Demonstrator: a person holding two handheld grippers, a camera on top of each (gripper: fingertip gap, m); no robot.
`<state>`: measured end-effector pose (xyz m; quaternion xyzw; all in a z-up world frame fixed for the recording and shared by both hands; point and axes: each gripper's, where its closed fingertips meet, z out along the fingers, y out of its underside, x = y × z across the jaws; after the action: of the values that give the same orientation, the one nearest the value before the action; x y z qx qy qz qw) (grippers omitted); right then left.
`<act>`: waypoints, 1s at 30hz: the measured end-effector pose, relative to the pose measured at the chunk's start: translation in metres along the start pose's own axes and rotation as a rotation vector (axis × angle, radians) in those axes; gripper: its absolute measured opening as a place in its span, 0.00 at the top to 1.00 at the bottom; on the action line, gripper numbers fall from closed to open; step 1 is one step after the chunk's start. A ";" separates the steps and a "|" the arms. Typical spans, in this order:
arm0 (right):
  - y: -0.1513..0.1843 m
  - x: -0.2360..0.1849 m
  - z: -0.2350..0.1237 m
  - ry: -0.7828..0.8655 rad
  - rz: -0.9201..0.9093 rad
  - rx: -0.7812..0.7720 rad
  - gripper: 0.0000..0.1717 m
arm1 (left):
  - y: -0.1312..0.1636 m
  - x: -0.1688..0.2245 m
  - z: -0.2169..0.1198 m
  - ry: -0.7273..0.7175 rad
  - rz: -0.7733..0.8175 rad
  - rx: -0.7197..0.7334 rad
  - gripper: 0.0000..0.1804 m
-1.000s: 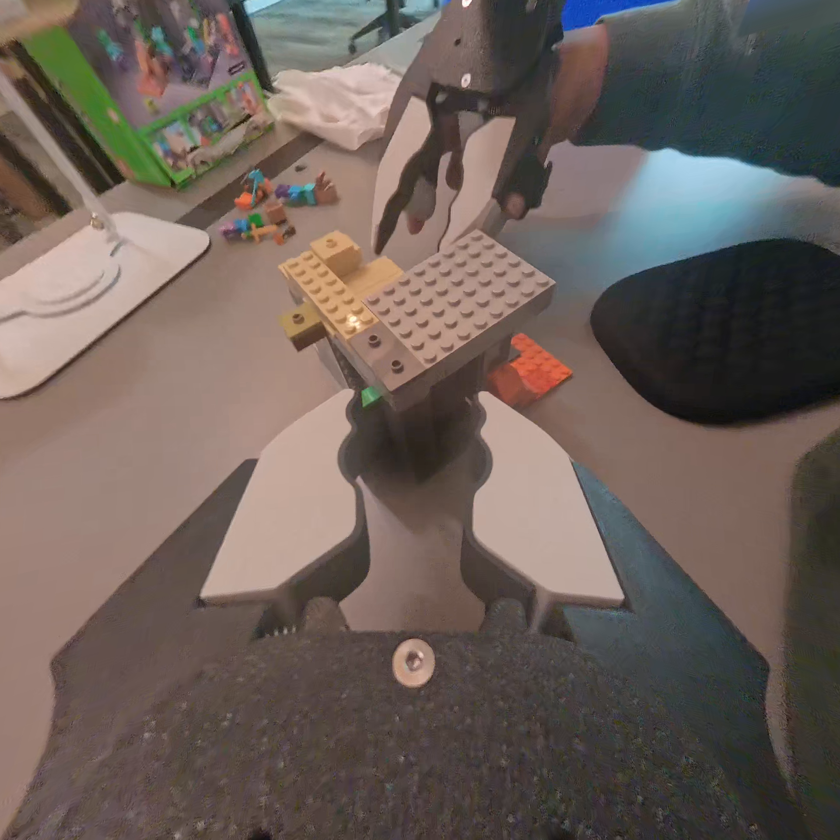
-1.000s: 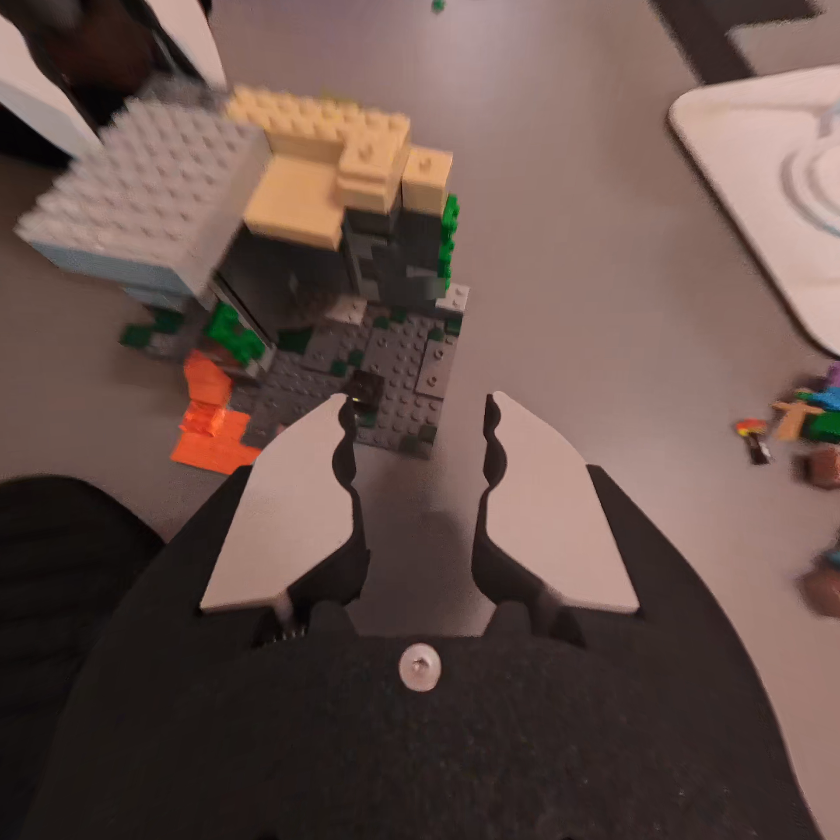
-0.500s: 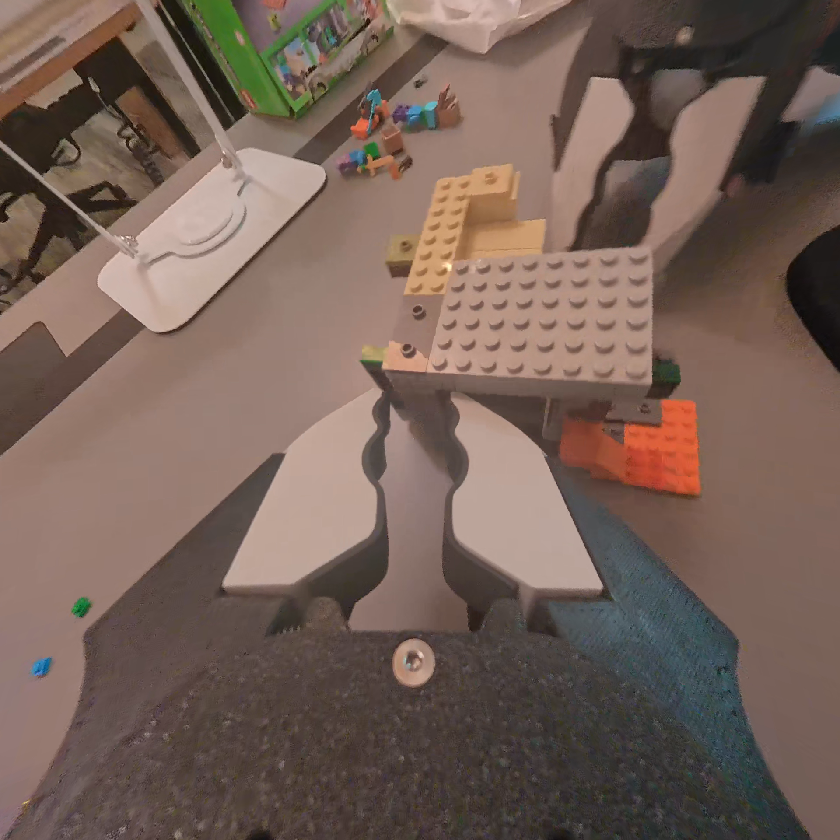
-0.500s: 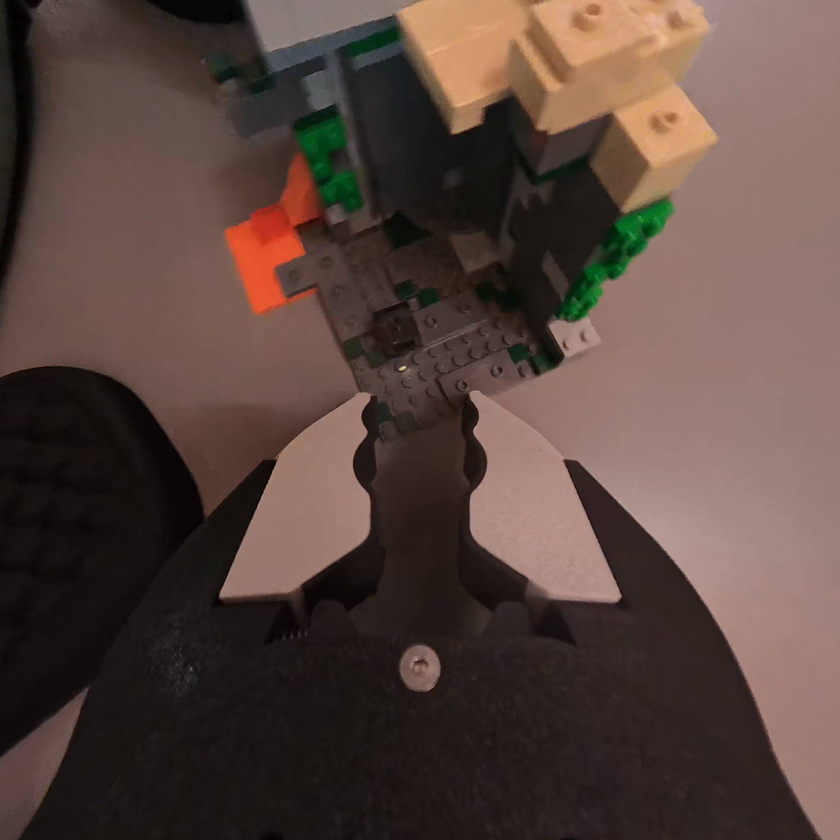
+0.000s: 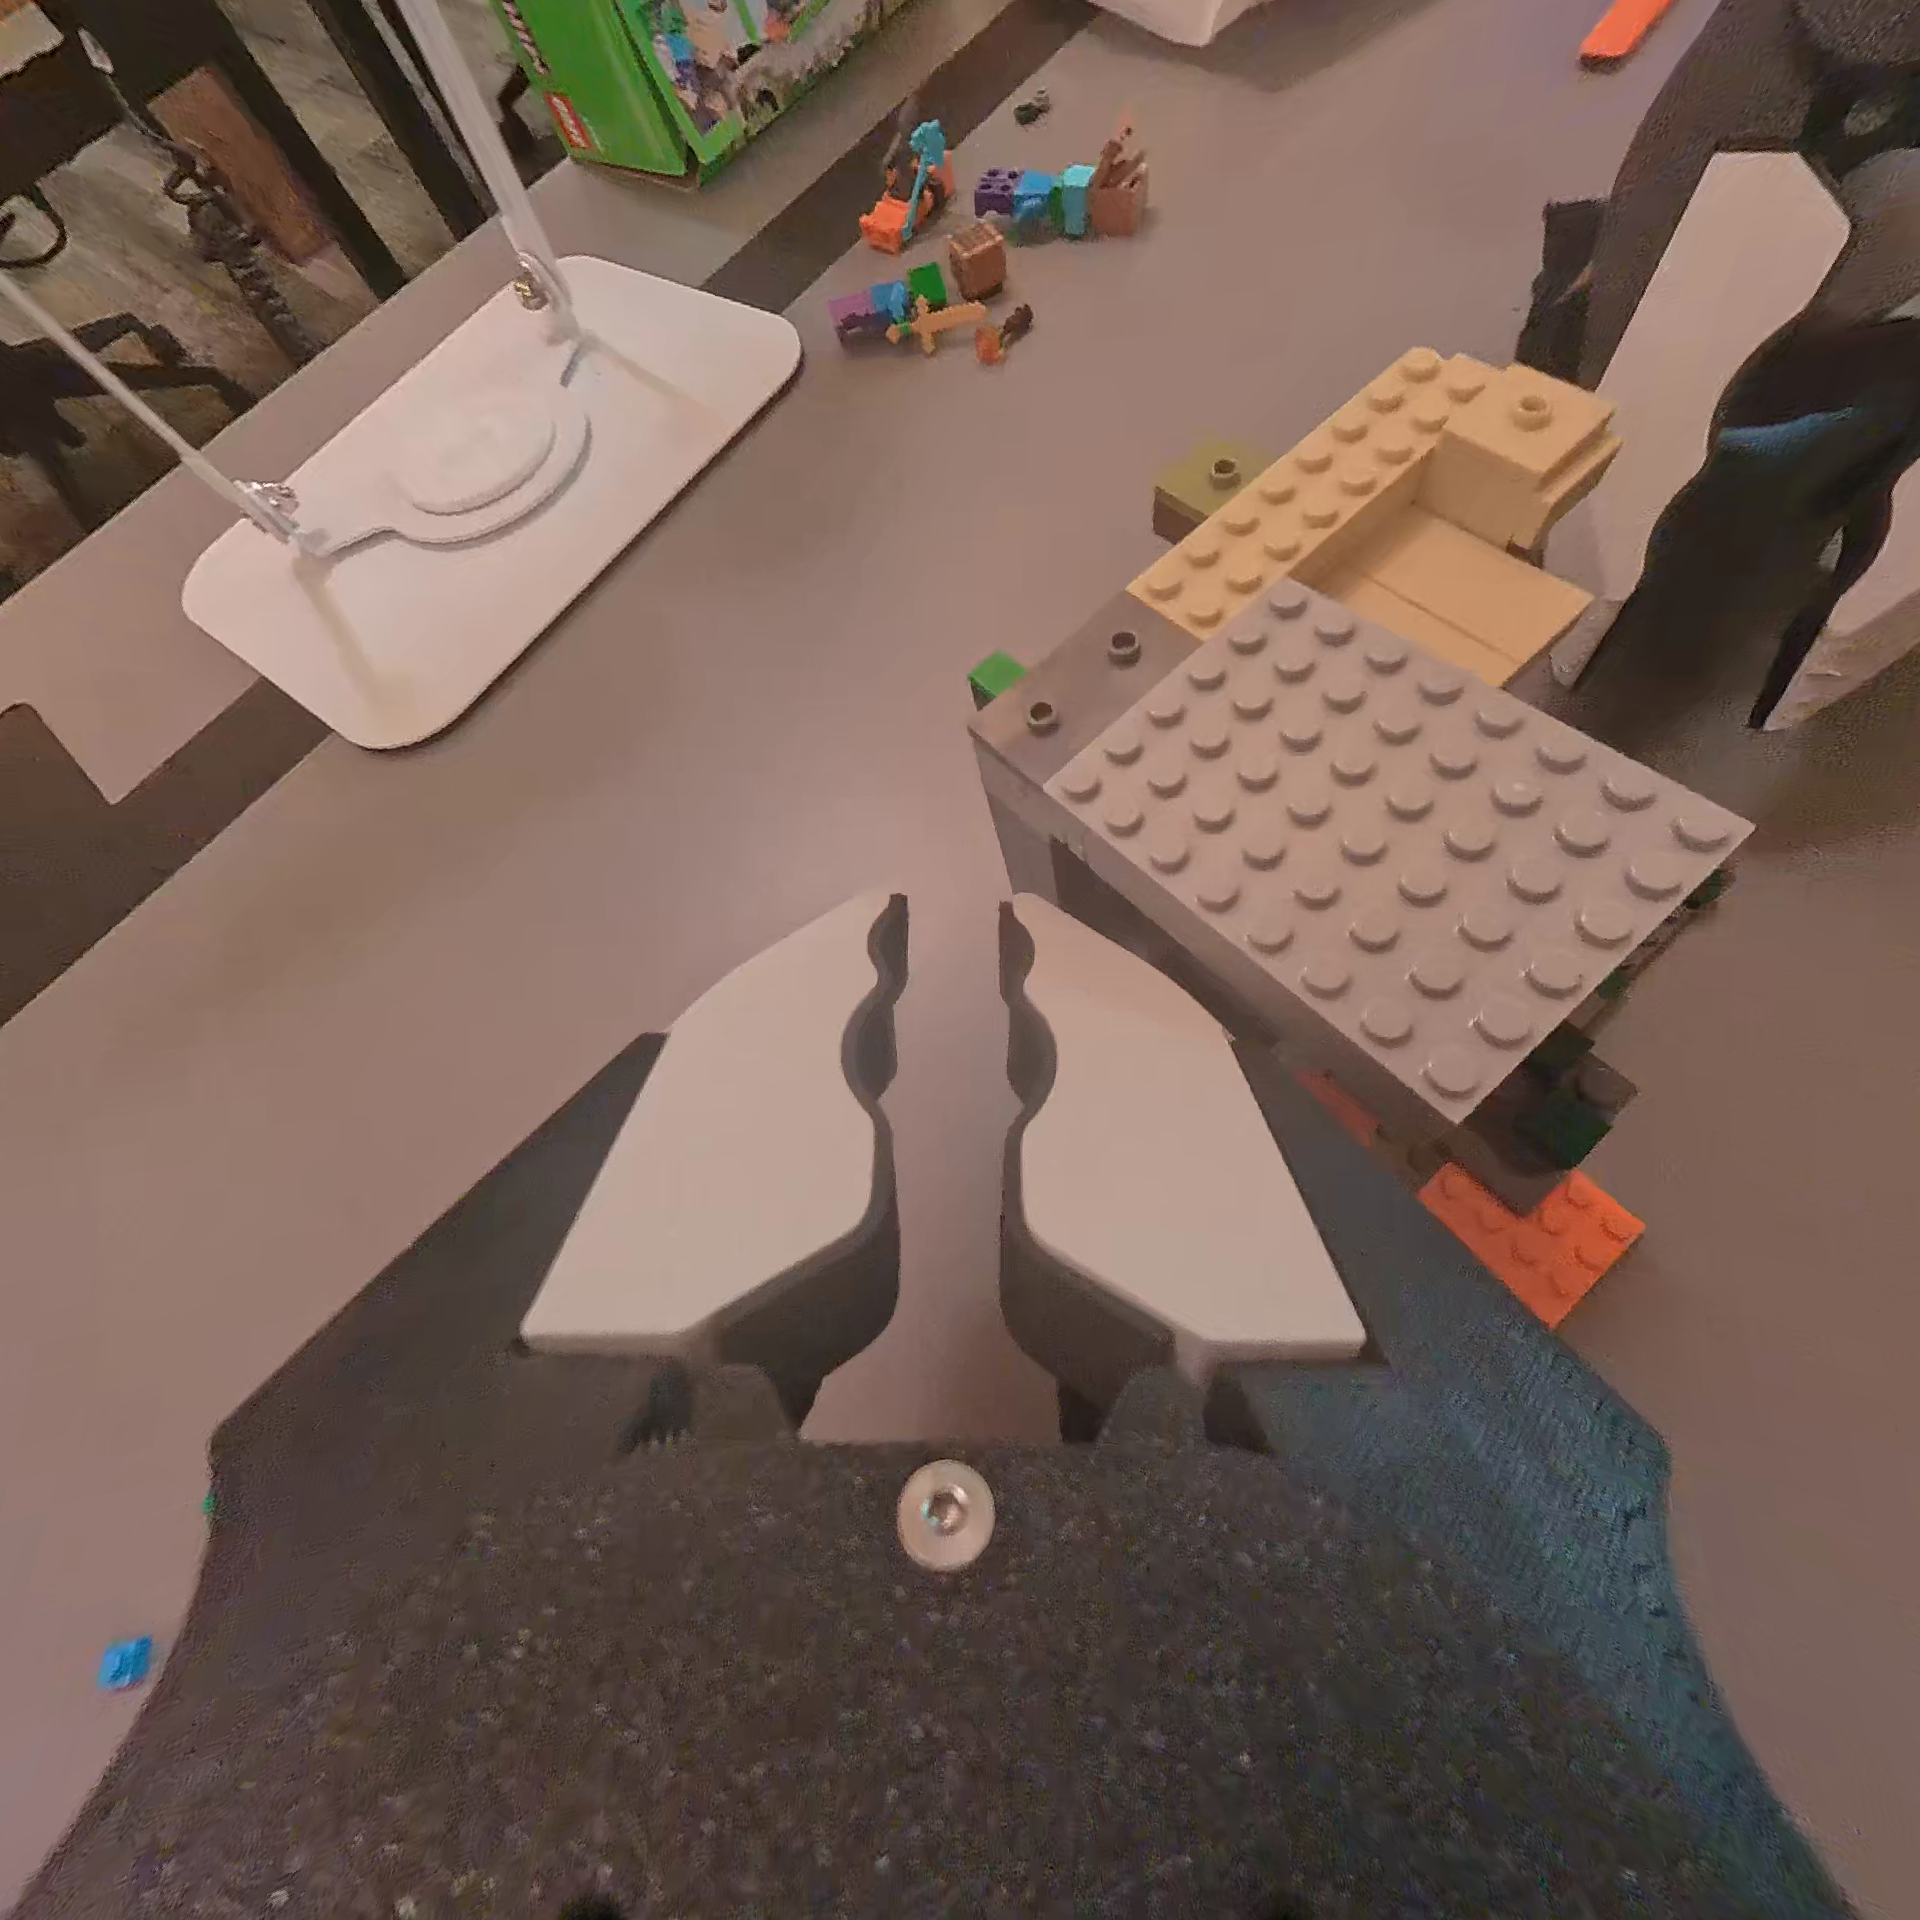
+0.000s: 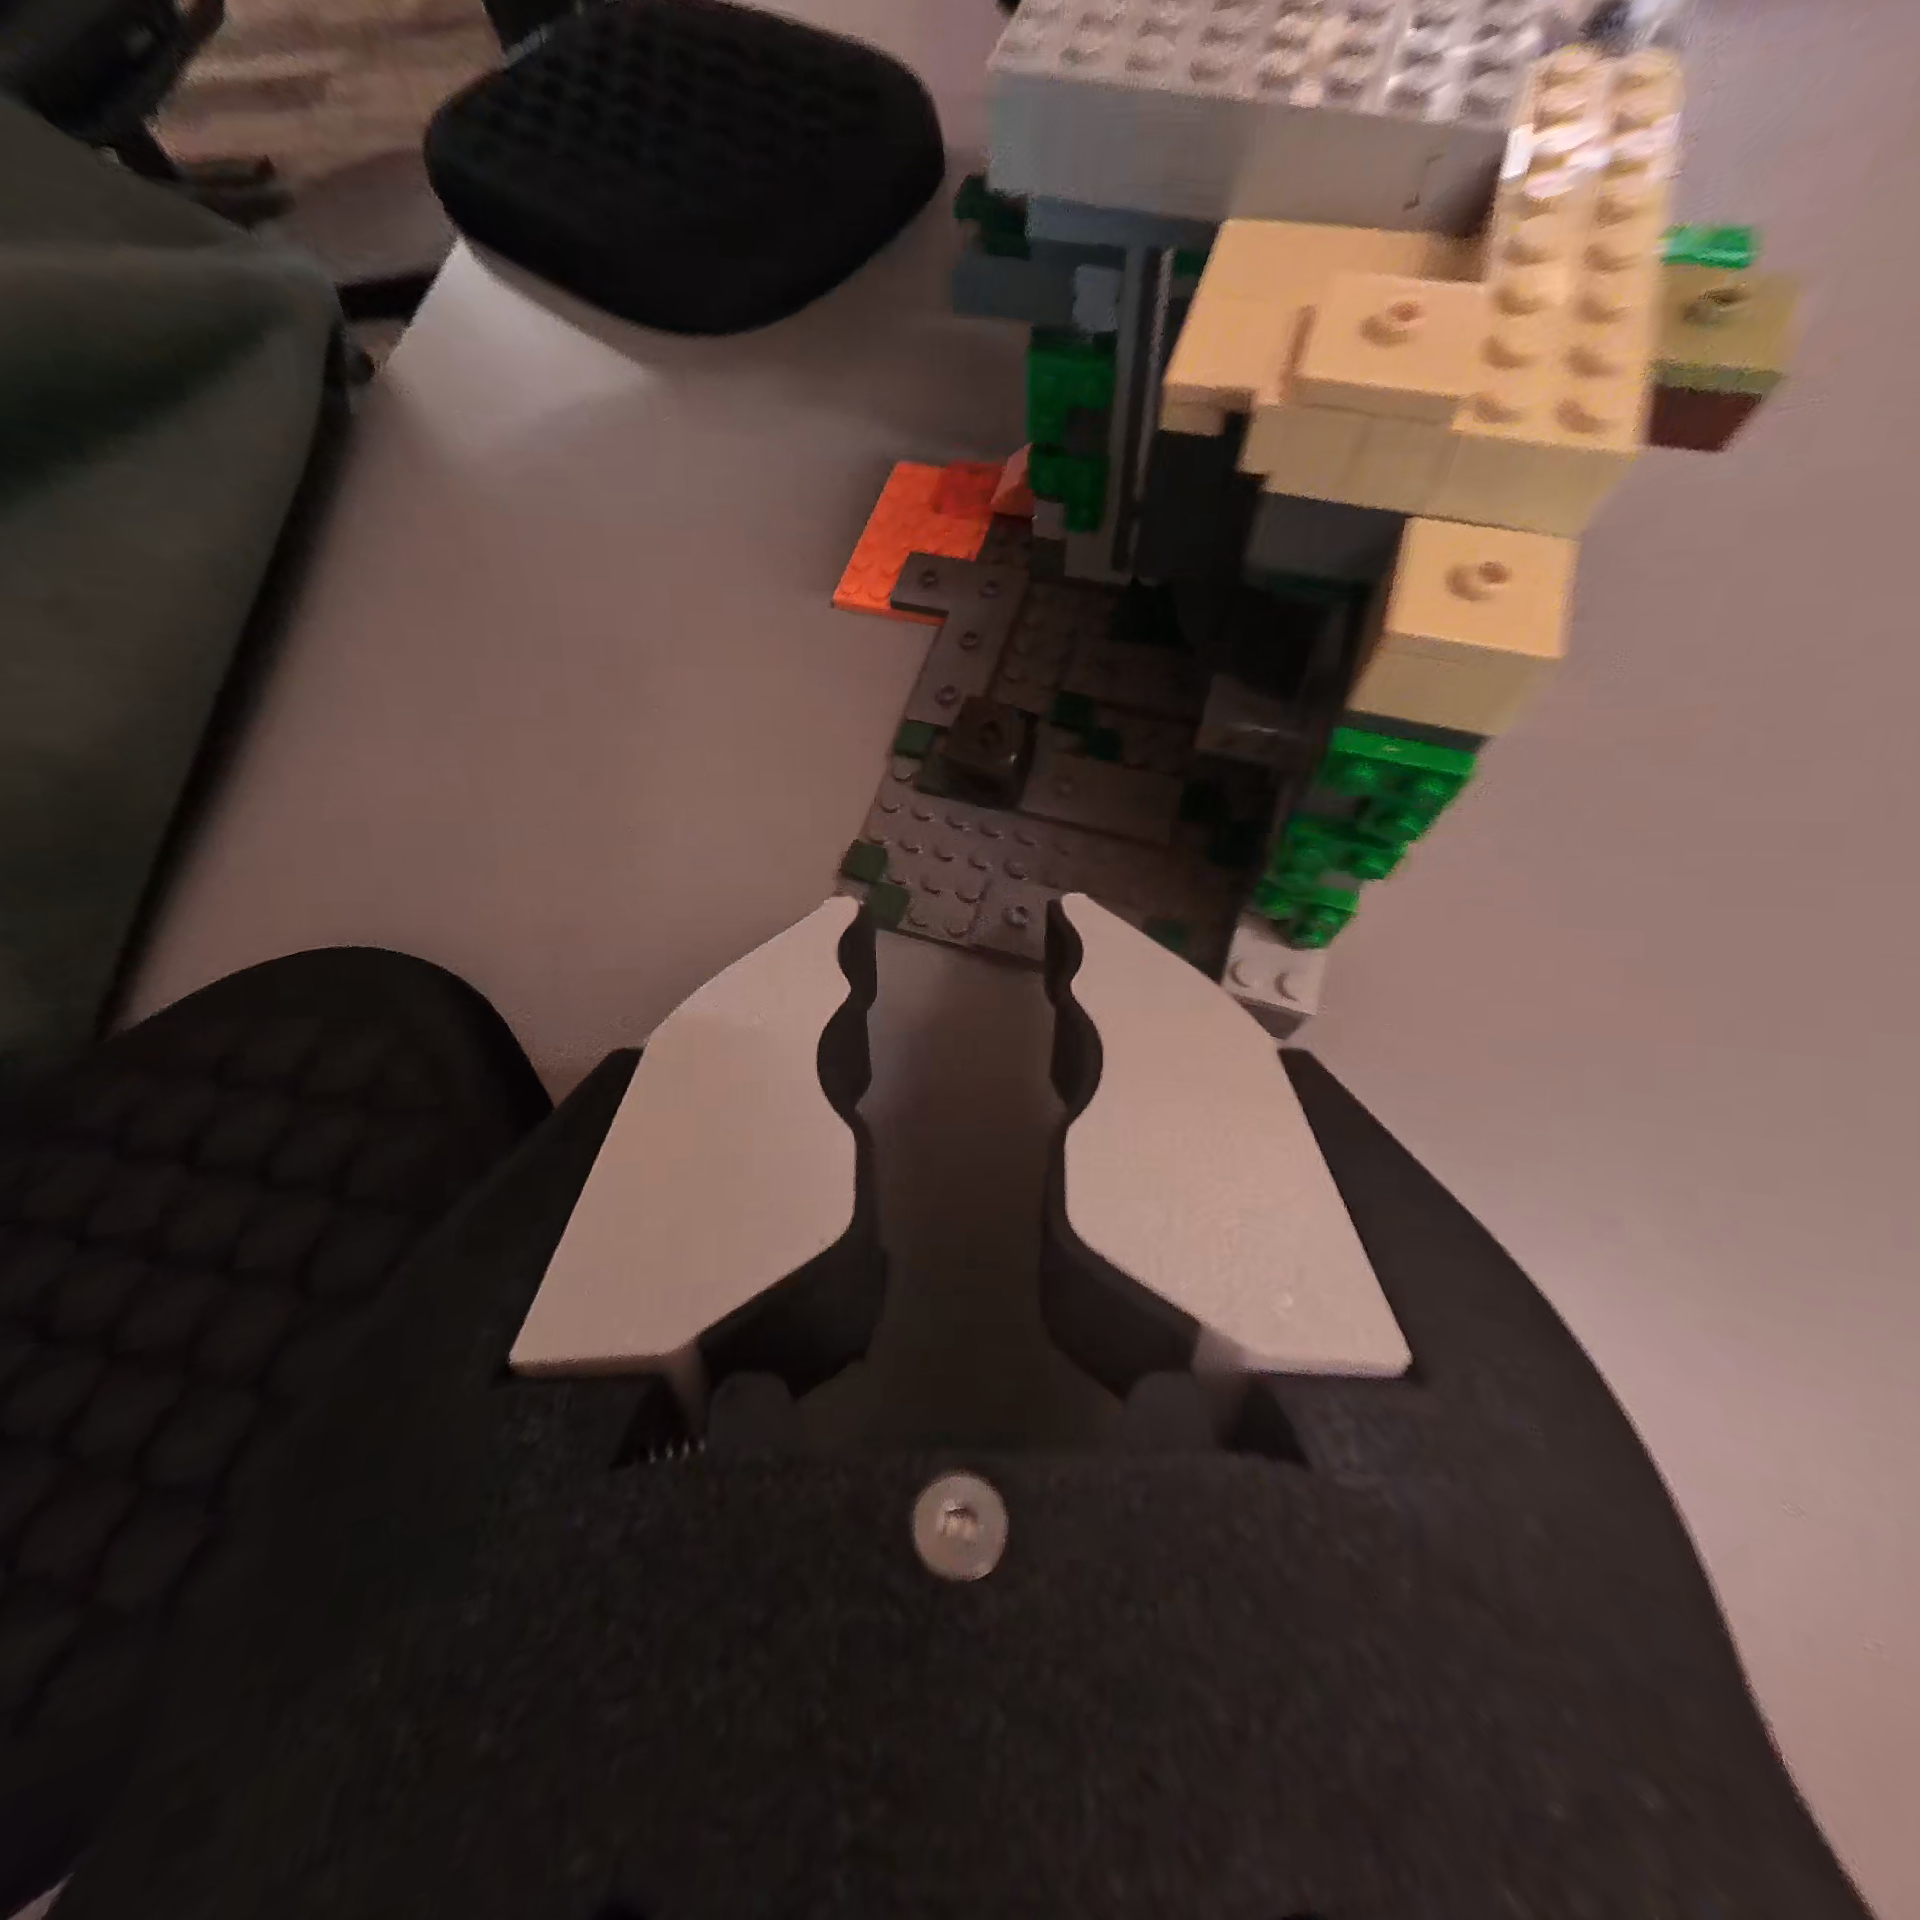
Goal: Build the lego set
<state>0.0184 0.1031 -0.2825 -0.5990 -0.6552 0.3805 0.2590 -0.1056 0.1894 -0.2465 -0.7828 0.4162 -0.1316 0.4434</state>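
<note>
A brick model stands on the grey table, with a light grey studded roof plate, tan bricks, green foliage and an orange plate at its foot. My left gripper is open by a narrow gap and empty, with bare table between the fingertips. It is just left of the model's grey corner. My right gripper is open and empty, its tips at the front edge of the model's dark grey baseplate. Its fingers also show in the left wrist view, beyond the model.
A white stand base lies at the left. Several small loose bricks and a green box are at the back. A black mesh pad lies far left of the model, and another is near my right gripper. Spacing between my two grippers at the tips: around 15 centimetres. The orange plate lies around 11 centimetres away from my right fingertips. My right wrist view looks at it from another angle.
Both grippers' jaws have narrowed. My left gripper came off the model's corner, which now lies to its right. My right gripper closed in on the baseplate's front edge.
</note>
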 end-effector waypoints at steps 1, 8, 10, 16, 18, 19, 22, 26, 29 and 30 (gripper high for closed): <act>-0.002 0.002 -0.003 -0.001 0.008 0.022 0.82 | -0.001 -0.002 -0.002 -0.013 -0.011 0.004 0.91; -0.008 0.014 -0.016 0.014 0.049 0.104 0.84 | -0.021 -0.012 -0.036 -0.119 -0.032 0.034 0.92; -0.008 0.017 -0.016 0.022 0.055 0.106 0.84 | -0.035 -0.004 -0.041 -0.092 -0.057 0.049 0.95; -0.004 0.019 -0.014 0.050 0.050 0.082 0.86 | -0.060 0.034 -0.027 0.077 -0.126 -0.028 1.00; -0.004 0.019 -0.013 0.057 0.043 0.072 0.86 | -0.059 0.040 -0.017 0.103 -0.135 -0.078 1.00; -0.004 0.018 -0.013 0.060 0.042 0.069 0.86 | -0.057 0.042 -0.013 0.110 -0.135 -0.106 1.00; -0.004 0.018 -0.014 0.066 0.036 0.063 0.86 | -0.051 0.044 -0.007 0.101 -0.130 -0.168 1.00; -0.005 0.019 -0.016 0.075 0.033 0.062 0.86 | -0.048 0.042 -0.008 0.086 -0.136 -0.208 1.00; -0.005 0.019 -0.016 0.078 0.034 0.061 0.86 | -0.048 0.042 -0.008 0.094 -0.144 -0.205 1.00; -0.005 0.019 -0.016 0.079 0.035 0.059 0.86 | -0.048 0.042 -0.008 0.100 -0.154 -0.202 1.00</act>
<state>0.0253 0.1252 -0.2715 -0.6170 -0.6224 0.3801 0.2956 -0.0584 0.1653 -0.2104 -0.8455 0.3879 -0.1616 0.3294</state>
